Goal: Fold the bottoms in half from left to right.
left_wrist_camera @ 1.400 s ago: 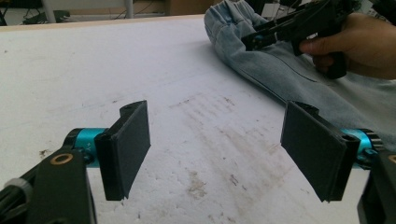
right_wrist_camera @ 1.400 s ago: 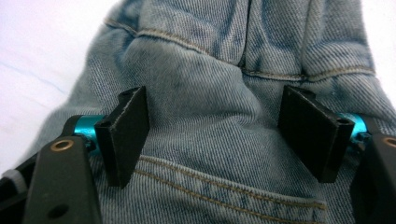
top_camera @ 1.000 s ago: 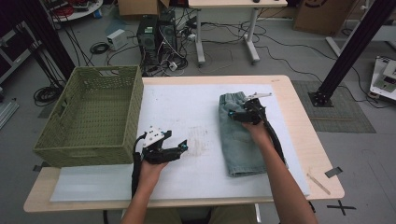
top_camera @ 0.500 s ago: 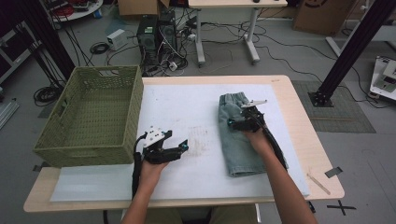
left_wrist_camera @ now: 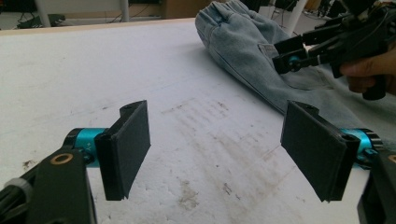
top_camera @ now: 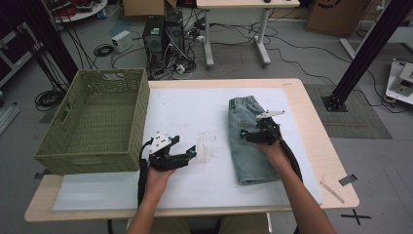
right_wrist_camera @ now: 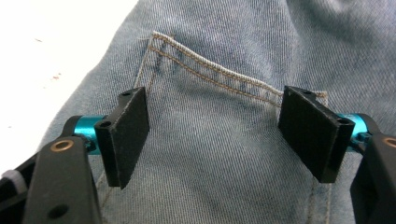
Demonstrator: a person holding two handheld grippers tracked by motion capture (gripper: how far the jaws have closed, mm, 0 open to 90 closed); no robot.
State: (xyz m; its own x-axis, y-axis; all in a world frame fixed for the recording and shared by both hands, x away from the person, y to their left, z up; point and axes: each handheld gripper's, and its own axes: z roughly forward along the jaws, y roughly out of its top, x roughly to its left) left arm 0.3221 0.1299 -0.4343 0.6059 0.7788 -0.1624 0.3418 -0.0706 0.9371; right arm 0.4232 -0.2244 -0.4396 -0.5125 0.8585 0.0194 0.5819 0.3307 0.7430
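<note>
Folded light-blue denim shorts (top_camera: 248, 146) lie lengthwise on the white mat (top_camera: 204, 112), right of centre. My right gripper (top_camera: 245, 135) hovers open over their middle, pointing left. In the right gripper view its jaws (right_wrist_camera: 212, 135) stand wide apart just above the stitched back pocket (right_wrist_camera: 219, 121), holding nothing. My left gripper (top_camera: 190, 154) rests open on the bare mat left of the shorts, pointing right. In the left gripper view its jaws (left_wrist_camera: 215, 154) frame the stained mat, with the shorts (left_wrist_camera: 243, 42) and the right gripper (left_wrist_camera: 322, 46) farther off.
A green woven basket (top_camera: 97, 122) stands on the table's left side, close beside the left hand. The mat has a scuffed patch (top_camera: 210, 144) between the grippers. The wooden table edge (top_camera: 311, 126) runs just right of the shorts.
My right gripper has slid along the shorts from near the waistband toward the person, staying open. The left gripper has barely moved.
</note>
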